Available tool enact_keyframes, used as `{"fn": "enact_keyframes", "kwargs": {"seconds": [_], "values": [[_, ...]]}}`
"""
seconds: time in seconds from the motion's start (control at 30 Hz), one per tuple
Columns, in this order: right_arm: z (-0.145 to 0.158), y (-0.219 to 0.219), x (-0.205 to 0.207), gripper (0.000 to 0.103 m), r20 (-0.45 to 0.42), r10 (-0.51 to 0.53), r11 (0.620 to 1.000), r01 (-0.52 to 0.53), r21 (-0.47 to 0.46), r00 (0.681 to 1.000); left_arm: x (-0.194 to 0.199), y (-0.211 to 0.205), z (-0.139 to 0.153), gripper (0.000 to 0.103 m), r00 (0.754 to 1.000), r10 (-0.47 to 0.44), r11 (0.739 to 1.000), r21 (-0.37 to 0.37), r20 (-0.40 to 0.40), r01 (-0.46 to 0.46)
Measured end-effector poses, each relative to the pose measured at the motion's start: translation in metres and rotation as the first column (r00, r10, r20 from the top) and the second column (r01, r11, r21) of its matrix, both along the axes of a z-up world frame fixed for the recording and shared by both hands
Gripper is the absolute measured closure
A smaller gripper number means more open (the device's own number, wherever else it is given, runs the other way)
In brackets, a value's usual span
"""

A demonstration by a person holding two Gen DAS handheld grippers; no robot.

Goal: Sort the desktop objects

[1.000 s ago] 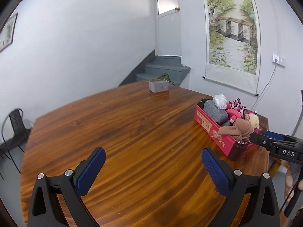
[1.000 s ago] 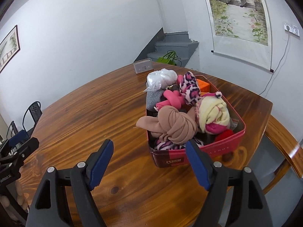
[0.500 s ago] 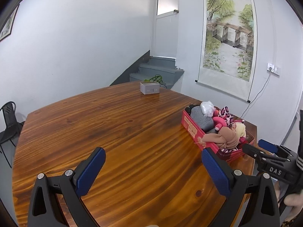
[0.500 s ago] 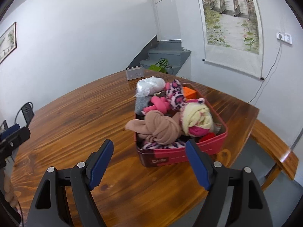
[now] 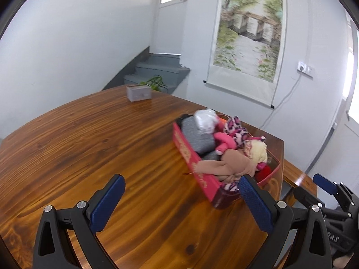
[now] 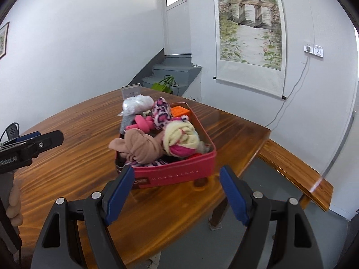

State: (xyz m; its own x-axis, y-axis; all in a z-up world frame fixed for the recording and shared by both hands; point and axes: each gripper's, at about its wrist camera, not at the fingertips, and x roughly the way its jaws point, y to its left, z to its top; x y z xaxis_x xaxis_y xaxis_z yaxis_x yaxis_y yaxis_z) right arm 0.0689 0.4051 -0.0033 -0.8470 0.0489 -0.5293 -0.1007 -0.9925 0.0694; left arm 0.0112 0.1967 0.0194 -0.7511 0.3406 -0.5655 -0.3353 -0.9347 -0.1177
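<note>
Blue pads: we see both grippers with jaws spread wide, nothing between them.
Left gripper [image 5: 181, 204]: we hold it above bare table [image 5: 89, 148], the tin off to its right.
Right gripper [image 6: 175, 192]: we hover it just before the tin's near wall.
Red tin [image 6: 179, 176]: sits near the table's right end, heaped with rolled socks [image 6: 141, 148].
Small grey box [image 5: 138, 92]: far edge of the table, well apart from the tin.

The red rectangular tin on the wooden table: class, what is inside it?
The red tin is heaped with knotted cloth bundles: tan, cream and pink, leopard-print, grey, plus an orange block. Whatever lies beneath is hidden.
</note>
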Motion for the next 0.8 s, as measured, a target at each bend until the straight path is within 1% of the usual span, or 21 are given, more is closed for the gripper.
{"fn": "enact_keyframes", "kwargs": {"seconds": [0.13, 0.33, 0.5, 0.63, 0.8], "values": [[-0.004, 0.013, 0.003, 0.021, 0.003, -0.025, 1.000, 0.025, -0.015, 1.000, -0.006, 0.019, -0.001, 0.000, 1.000, -0.018, 1.000, -0.019, 0.009, 0.019], [-0.005, 0.019, -0.003, 0.022, -0.006, -0.024, 0.999, 0.023, -0.045, 1.000, -0.012, 0.036, 0.000, 0.000, 0.999, -0.040, 0.998, -0.043, 0.013, 0.040], [-0.004, 0.018, -0.005, 0.022, -0.014, -0.039, 0.999, 0.038, -0.013, 0.999, -0.016, 0.046, 0.000, 0.000, 0.998, -0.064, 0.996, -0.057, 0.016, 0.065], [-0.004, 0.023, -0.007, 0.022, -0.016, -0.053, 0.998, 0.053, -0.025, 0.998, -0.020, 0.056, -0.002, 0.000, 0.995, -0.097, 0.993, -0.068, 0.025, 0.098], [-0.006, 0.025, -0.010, 0.022, -0.006, -0.062, 0.998, 0.062, -0.026, 0.998, -0.022, 0.061, -0.005, 0.000, 0.995, -0.101, 0.992, -0.072, 0.021, 0.102]]}}
